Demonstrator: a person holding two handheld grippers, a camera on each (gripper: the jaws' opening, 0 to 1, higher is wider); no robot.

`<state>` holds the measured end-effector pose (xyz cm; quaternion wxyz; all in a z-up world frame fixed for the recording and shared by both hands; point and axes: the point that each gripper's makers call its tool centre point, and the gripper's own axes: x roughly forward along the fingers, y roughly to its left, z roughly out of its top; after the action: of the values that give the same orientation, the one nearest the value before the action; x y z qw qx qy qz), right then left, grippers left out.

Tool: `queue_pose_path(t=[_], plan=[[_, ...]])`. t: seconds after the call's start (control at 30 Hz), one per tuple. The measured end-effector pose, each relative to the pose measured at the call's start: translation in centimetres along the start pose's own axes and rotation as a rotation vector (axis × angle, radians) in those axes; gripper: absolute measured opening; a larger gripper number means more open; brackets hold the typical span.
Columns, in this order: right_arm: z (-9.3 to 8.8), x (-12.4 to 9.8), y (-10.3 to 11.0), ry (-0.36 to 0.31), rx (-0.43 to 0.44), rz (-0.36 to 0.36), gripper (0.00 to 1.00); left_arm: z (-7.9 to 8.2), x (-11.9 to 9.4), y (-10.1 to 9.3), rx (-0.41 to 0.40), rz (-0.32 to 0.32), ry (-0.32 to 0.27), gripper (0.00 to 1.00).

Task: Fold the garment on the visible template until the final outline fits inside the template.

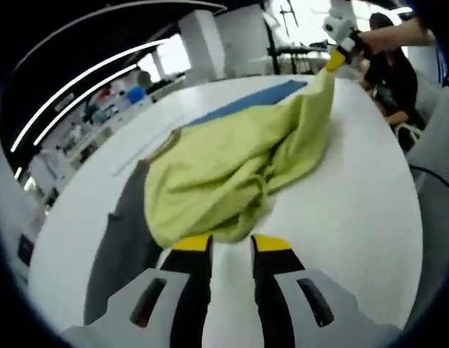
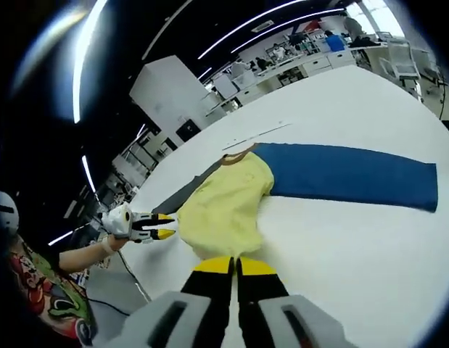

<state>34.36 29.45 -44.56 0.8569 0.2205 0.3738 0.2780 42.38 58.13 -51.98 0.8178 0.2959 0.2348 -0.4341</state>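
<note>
Here the white table [image 2: 355, 239] carries everything — a blue strip [image 2: 355, 177] and a grey strip [image 1: 119, 254] lie flat on it, the yellow-green garment [image 1: 231, 174] bunched over both. Both the left gripper [image 1: 231, 243] and the right gripper [image 2: 235, 267] pinch its edges.

no readable text, no labels, no brands, no numbers

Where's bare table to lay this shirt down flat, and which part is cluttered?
Bare white table lies on the near side of the blue template, in the right gripper view, and more beyond it. The crowded end is where the yellow garment bunches over the template and the grey template, between the left gripper and the right gripper.
</note>
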Motion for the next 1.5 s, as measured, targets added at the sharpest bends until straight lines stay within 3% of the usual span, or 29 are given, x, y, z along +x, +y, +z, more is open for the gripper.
queue_pose_path(t=[0.13,0.2,0.33,0.47,0.57,0.7,1.03,1.1,1.2,1.3,1.43,1.5], plan=[[0.0,0.0,0.0,-0.004,0.003,0.0,0.0,0.1,0.6,-0.1,0.037,-0.01,0.011,0.18],[0.0,-0.1,-0.2,-0.003,0.003,-0.003,0.0,0.5,0.8,-0.2,-0.011,-0.023,-0.002,0.18],[-0.1,-0.1,-0.3,-0.007,0.008,-0.004,0.0,1.0,1.2,-0.6,-0.02,-0.037,-0.008,0.12],[0.0,-0.1,-0.4,-0.01,0.009,-0.004,0.0,1.6,1.6,-1.1,-0.066,-0.053,-0.013,0.11],[0.0,-0.1,-0.4,-0.01,0.01,-0.005,0.0,2.3,1.9,-1.7,-0.164,-0.071,-0.032,0.12],[0.0,-0.1,-0.4,-0.014,0.011,-0.004,0.0,2.8,2.1,-1.8,-0.156,-0.046,-0.033,0.12],[0.2,-0.1,-0.5,-0.018,0.011,-0.005,0.0,2.1,3.2,-1.9,-0.164,-0.003,0.0,0.06],[0.2,-0.1,-0.4,-0.019,0.012,-0.003,0.0,2.1,3.2,-1.5,-0.181,0.008,-0.003,0.0],[0.3,-0.1,-0.4,-0.022,0.012,-0.005,0.0,2.1,3.1,-1.4,-0.228,0.004,-0.004,0.0],[0.3,0.0,-0.4,-0.024,0.012,-0.004,0.0,2.3,2.6,-1.4,-0.202,0.011,-0.007,0.0],[0.2,0.0,-0.3,-0.023,0.015,-0.002,0.0,2.5,1.4,-1.7,-0.105,0.027,-0.016,0.0],[0.2,0.0,-0.3,-0.024,0.012,-0.001,0.0,3.0,1.0,-1.2,-0.096,0.057,-0.04,0.06]])
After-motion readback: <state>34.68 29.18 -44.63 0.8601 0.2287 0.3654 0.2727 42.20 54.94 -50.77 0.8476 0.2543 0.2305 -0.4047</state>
